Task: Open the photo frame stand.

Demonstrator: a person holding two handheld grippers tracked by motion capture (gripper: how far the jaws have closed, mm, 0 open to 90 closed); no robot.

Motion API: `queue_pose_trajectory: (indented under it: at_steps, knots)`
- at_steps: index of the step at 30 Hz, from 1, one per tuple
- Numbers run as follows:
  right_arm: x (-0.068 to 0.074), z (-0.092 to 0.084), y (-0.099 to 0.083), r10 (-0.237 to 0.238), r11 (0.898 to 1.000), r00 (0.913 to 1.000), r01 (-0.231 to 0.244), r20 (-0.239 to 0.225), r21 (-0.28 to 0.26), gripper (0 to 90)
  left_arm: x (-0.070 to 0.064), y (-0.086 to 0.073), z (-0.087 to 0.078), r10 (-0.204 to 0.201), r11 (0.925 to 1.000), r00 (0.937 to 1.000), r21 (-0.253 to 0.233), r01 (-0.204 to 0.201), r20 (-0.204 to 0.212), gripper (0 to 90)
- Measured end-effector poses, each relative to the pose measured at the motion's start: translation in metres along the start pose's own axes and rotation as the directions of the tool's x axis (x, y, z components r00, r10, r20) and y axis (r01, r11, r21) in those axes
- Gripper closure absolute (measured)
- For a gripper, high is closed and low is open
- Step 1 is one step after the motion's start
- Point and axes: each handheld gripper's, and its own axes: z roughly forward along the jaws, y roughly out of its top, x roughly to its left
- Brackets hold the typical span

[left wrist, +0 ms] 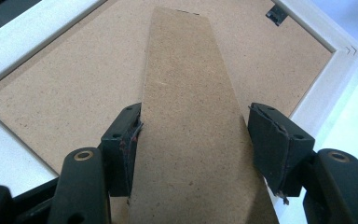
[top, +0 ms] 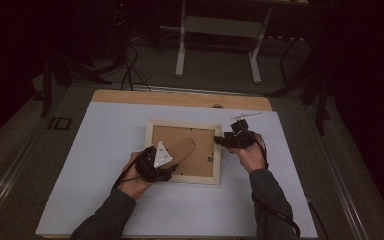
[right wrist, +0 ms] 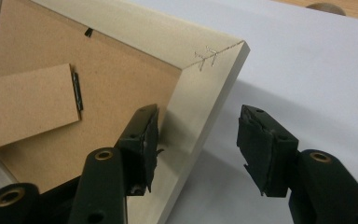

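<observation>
A pale wooden picture frame (top: 182, 125) lies face down on the white board, its brown backing (top: 200, 162) facing up. A cardboard stand (top: 182, 148) is hinged to that backing and slants toward the frame's near left corner. My left gripper (top: 171, 165) is at that corner. In the left gripper view its pads sit against both long edges of the stand (left wrist: 191, 93), so my left gripper (left wrist: 193, 121) is shut on it. My right gripper (top: 219, 141) is at the frame's right rail. It (right wrist: 198, 116) is open and straddles the rail (right wrist: 191, 107) near a stapled corner, one pad over the rail and the other over the board.
The white board (top: 105, 150) covers a wooden table whose far edge (top: 180, 97) shows. A small white strip (top: 245, 116) lies just beyond the frame's far right corner. A metal stand (top: 217, 30) and cables are on the floor behind.
</observation>
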Motion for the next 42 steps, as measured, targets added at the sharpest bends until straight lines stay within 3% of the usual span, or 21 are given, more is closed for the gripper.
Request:
queue_pose_trajectory:
  at_steps: [7, 20, 26, 40, 42]
  knots:
    - [0.0, 0.002, 0.006, -0.006, 1.0, 0.9994, 0.006, -0.034, 0.01, 50.9, -0.002, -0.002, -0.002, 0.022, 0.9995, 0.9997, -0.022, -0.022, -0.009, 40.2]
    - [-0.007, 0.0, 0.014, 0.06, 0.998, 0.9921, -0.061, -0.11, -0.003, 51.5, -0.006, -0.005, -0.005, 0.049, 0.9972, 0.9985, -0.056, -0.05, -0.026, 40.1]
    - [-0.011, -0.004, 0.012, 0.082, 0.996, 0.9869, -0.086, -0.139, -0.024, 57.1, -0.004, -0.007, -0.006, 0.051, 0.9965, 0.9982, -0.064, -0.053, -0.03, 40.1]
    - [-0.008, -0.005, 0.008, 0.104, 0.992, 0.9863, -0.112, -0.128, -0.05, 58.2, 0.002, -0.011, -0.001, 0.007, 0.999, 1.0, -0.044, -0.007, 0.006, 37.6]
    - [-0.007, -0.005, 0.008, 0.107, 0.992, 0.9861, -0.114, -0.127, -0.052, 58.2, 0.004, -0.011, -0.001, -0.014, 0.9991, 0.9997, -0.04, 0.015, 0.022, 37.0]
